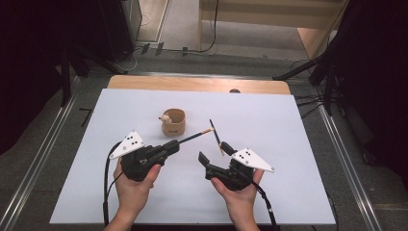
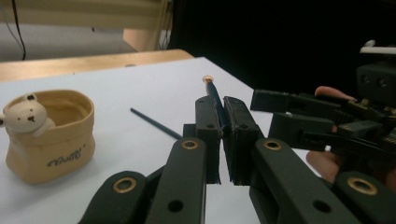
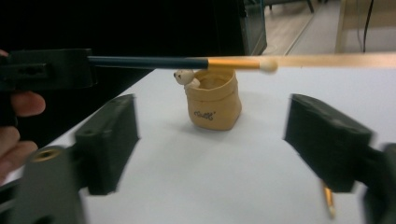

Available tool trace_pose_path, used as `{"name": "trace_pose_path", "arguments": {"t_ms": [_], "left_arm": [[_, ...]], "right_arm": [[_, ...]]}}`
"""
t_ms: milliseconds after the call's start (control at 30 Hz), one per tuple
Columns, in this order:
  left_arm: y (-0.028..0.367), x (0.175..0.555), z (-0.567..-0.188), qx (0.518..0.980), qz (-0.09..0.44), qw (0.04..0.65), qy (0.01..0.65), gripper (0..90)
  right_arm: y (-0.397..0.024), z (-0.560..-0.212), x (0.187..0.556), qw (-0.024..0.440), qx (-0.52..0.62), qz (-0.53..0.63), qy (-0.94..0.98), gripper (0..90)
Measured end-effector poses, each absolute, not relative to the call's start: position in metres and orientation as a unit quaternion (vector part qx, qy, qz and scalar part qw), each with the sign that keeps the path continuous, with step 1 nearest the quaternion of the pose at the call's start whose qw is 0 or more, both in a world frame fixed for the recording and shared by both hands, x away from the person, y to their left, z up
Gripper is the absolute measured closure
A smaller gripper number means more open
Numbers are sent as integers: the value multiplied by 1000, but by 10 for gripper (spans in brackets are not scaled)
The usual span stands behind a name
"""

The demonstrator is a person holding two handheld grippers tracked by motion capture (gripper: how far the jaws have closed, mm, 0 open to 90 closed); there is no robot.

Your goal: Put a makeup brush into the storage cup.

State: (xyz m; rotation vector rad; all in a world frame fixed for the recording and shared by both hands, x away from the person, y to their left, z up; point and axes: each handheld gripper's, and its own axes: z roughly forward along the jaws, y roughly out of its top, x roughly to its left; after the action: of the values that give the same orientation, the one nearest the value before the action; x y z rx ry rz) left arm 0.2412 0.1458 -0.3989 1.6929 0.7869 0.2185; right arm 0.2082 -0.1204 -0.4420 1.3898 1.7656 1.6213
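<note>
left gripper (image 1: 169, 146): clamped on pencil (image 1: 195, 136) | pencil axis: pointed right, past beige cup (image 1: 173, 122), which is up-left of its tip | right gripper (image 1: 214, 151): jaws wide, nothing held | second pencil (image 1: 216, 135): lain on bench (image 1: 288, 144) beside it

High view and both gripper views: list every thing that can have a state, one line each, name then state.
left gripper: shut on the held pencil.
held pencil: clamped, off the table, eraser end pointing out.
right gripper: jaws open, nothing between them.
second pencil: lying flat on the table beside the right gripper.
bear pot: upright, nothing visible inside.
</note>
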Motion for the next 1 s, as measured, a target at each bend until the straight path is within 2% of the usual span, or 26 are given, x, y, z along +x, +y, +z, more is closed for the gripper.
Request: {"name": "trace_pose_path", "arguments": {"t_ms": [67,100,133,200,300,600,1000], "left_arm": [[143,238,-401,726,101,593,333,866],[143,238,-401,726,101,593,333,866],[142,237,-402,725,102,596,330,866],[140,235,-404,721,107,601,328,866],[138,233,-406,718,113,606,324,866],[132,224,-414,704,126,625,313,866],[114,214,-427,710,127,625,298,866]], "right_arm": [[-121,-443,209,166,508,579,616,44],[-121,-443,209,166,508,579,616,44],[-121,-443,209,159,519,578,609,0],[-123,-444,208,150,543,583,586,0],[-126,-442,209,112,551,598,571,0],[-128,-442,210,86,569,611,544,37],[-135,-445,214,19,594,630,499,111]]}}
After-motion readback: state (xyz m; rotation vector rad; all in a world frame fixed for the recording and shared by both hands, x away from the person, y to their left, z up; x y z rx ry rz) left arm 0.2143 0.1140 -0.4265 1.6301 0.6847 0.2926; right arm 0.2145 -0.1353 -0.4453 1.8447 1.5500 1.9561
